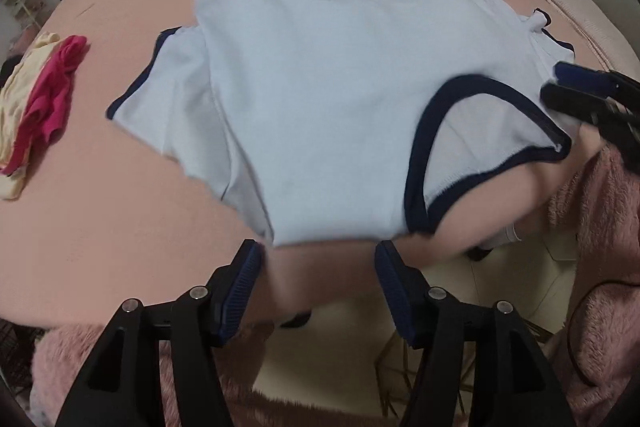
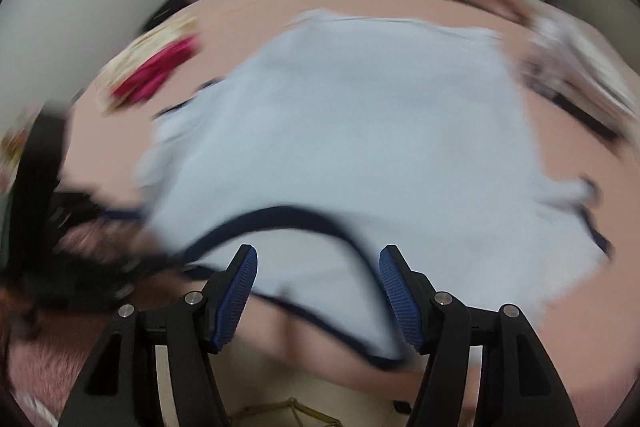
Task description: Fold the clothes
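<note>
On the pink bed (image 1: 120,227) lies a pale blue T-shirt (image 1: 320,87); both grippers' jaws stand apart, holding nothing.

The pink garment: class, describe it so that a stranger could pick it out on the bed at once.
Start from the pink bed sheet with the pale blue T-shirt spread across its middle. Look to the sheet's left edge: the pink garment lies crumpled on a pale yellow cloth. It is the only vivid magenta piece there.
</note>
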